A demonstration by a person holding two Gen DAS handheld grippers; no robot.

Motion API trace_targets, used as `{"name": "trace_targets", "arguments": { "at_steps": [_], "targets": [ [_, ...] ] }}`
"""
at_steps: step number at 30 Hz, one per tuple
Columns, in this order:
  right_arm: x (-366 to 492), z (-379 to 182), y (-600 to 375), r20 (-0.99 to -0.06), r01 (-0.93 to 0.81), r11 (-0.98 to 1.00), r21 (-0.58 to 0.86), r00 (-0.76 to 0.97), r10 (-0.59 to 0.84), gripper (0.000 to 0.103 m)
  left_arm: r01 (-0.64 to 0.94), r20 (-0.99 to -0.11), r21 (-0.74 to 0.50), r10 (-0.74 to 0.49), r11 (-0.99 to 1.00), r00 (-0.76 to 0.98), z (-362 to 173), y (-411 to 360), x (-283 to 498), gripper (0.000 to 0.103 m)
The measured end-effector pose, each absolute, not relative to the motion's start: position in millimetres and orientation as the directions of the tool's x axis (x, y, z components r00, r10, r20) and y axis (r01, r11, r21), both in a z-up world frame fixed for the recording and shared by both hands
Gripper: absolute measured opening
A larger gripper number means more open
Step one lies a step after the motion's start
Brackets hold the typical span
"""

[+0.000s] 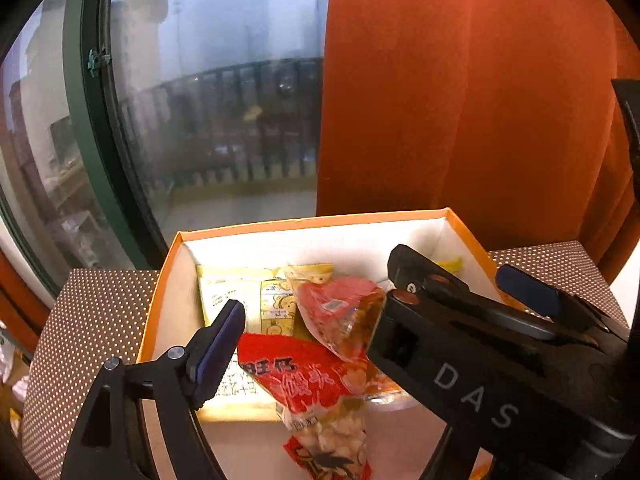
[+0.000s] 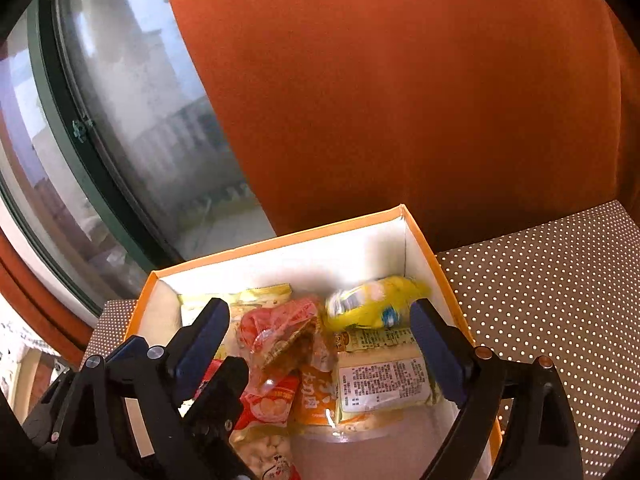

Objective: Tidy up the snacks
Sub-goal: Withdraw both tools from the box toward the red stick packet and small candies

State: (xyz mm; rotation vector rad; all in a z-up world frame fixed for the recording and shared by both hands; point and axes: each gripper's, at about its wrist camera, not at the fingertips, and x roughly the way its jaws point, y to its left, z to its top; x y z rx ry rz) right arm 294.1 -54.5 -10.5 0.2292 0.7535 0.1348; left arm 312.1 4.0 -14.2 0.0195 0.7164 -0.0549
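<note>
Both grippers point downward side by side, the left gripper and the right gripper each with jaws spread wide and gripping nothing, the right one's body crossing the left's view.

The box looks like matt card — orange outside, white within. The packets are glossy, crinkled plastic film. Both tongs are matt black plastic with metal pins. The surface wears dotted cloth; the curtain, upper right, is soft matt fabric.
</note>
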Motion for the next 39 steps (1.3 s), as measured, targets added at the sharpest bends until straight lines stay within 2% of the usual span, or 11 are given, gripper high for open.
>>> {"name": "trace_targets", "arguments": {
  "at_steps": [12, 16, 26, 39],
  "targets": [
    [228.8, 24.2, -48.4, -0.585, -0.091, 0.983, 0.160, 0.793, 0.168, 0.094, 0.086, -0.597, -0.010, -0.075, 0.996, 0.799, 12.5, -0.2, 251.3, 0.085],
    [205.4, 34.8, -48.0, -0.560, -0.098, 0.987, 0.129, 0.814, 0.154, 0.100, 0.091, -0.568, -0.011, -0.081, 0.996, 0.819, 19.7, -0.5, 227.3, 0.086],
    [148.5, 55.1, -48.6, -0.508, -0.106, 0.991, 0.081, 0.851, 0.133, 0.100, 0.094, -0.507, 0.006, -0.079, 0.996, 0.858, 34.0, -0.3, 170.8, 0.088],
    [97.3, 44.0, -63.1, -0.496, -0.101, 0.995, 0.026, 0.863, 0.100, 0.100, 0.122, -0.497, 0.000, -0.106, 0.992, 0.861, 16.1, -14.4, 120.1, 0.089]
  ]
}}
